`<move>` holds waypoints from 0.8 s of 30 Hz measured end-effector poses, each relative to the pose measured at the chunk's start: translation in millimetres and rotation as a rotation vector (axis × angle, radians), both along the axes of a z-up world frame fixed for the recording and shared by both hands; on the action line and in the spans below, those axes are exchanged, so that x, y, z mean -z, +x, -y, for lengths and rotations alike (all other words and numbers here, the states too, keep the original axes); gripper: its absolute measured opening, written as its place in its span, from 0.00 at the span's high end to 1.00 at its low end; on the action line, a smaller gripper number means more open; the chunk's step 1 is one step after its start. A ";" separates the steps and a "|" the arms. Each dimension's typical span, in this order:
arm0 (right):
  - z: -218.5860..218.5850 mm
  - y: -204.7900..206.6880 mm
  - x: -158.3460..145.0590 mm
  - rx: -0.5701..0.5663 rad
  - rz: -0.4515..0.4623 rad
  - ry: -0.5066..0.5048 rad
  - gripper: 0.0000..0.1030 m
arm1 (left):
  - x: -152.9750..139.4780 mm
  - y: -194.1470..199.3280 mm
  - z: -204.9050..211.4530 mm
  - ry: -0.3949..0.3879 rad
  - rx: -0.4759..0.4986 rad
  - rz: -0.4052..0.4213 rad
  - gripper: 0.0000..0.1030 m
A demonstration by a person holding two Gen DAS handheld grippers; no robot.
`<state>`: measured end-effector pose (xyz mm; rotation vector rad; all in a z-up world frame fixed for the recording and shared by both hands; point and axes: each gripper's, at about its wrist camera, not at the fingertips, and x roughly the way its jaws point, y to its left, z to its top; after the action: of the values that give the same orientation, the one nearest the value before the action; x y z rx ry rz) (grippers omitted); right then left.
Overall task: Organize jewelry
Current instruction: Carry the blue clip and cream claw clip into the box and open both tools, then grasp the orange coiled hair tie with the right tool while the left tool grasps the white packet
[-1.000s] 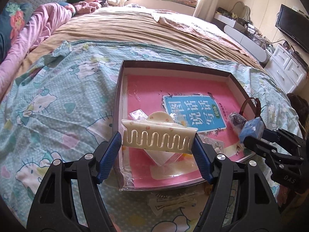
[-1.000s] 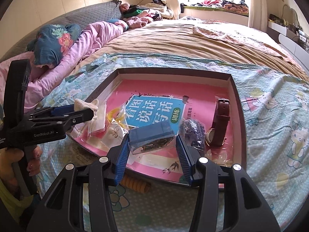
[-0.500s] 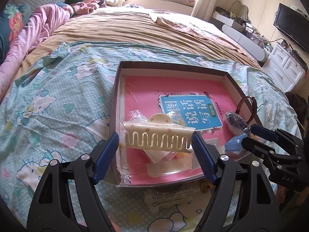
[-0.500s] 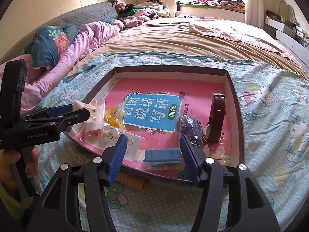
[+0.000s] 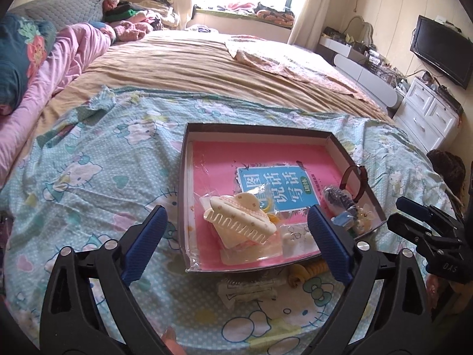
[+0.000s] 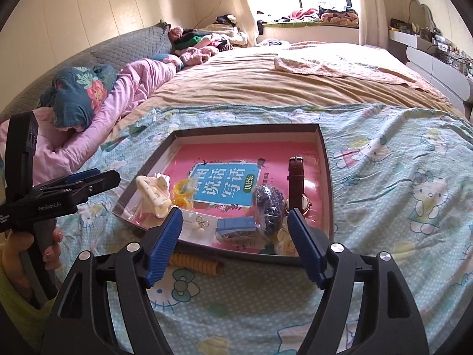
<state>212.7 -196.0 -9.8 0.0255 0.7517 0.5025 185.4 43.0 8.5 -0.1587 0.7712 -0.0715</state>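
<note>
A dark shallow tray (image 5: 257, 128) with a pink book in it sits on the bed; it also shows in the right wrist view (image 6: 328, 177). A cream hair claw (image 5: 239, 222) lies in the tray's near left corner, also seen in the right wrist view (image 6: 153, 195). A blue-topped packet (image 6: 235, 227), a dark bead bag (image 6: 266, 205), a brown-strapped watch (image 6: 297, 186) and earring cards (image 6: 198, 224) lie in the tray. My left gripper (image 5: 236, 242) is open and empty, just in front of the tray. My right gripper (image 6: 235, 245) is open and empty over the tray's near edge.
A yellow spiral hair tie (image 6: 196, 261) and a pale hair clip (image 5: 248, 291) lie on the Hello Kitty sheet (image 5: 88, 177) in front of the tray. A pink duvet (image 6: 130, 88) lies to the left. White drawers (image 5: 428, 115) stand at the right.
My left gripper opened and let the hair claw drop into the tray. My right gripper released the blue-topped packet into the tray. Both grippers pulled back.
</note>
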 end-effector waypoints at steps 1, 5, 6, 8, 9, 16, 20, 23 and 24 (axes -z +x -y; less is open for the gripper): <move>0.4 -3.4 -2.9 -0.004 0.007 -0.001 0.28 | -3.0 -3.9 -0.8 0.004 -0.004 0.007 0.13; 1.4 -16.6 -11.1 -0.017 0.031 -0.008 0.26 | -9.3 -16.8 -4.4 0.016 -0.023 0.017 0.10; 2.0 -19.0 -12.2 -0.020 0.035 -0.010 0.26 | -9.8 -19.5 -4.8 0.019 -0.026 0.017 0.10; 2.1 -24.6 -13.9 -0.028 0.040 -0.016 0.26 | -10.0 -25.8 -5.9 0.030 -0.035 0.017 0.10; 2.1 -27.3 -14.4 -0.033 0.043 -0.018 0.25 | -9.6 -28.3 -6.1 0.038 -0.038 0.014 0.10; 0.3 -41.5 -11.1 -0.053 0.034 -0.022 0.25 | -1.5 -45.9 -12.4 0.070 -0.068 -0.011 0.10; -6.2 -45.3 -1.5 -0.070 0.007 -0.030 0.25 | 7.9 -56.1 -22.7 0.076 -0.097 -0.043 0.10; -15.6 -48.5 7.2 -0.093 -0.011 -0.043 0.25 | 15.4 -62.1 -27.9 0.077 -0.105 -0.066 0.10; -19.0 -49.6 11.3 -0.101 -0.017 -0.050 0.25 | 17.3 -63.2 -28.9 0.078 -0.105 -0.071 0.10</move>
<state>163.0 -177.0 -21.1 -0.0548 0.7849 0.5795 122.2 72.0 -8.8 -0.1284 0.8335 0.0643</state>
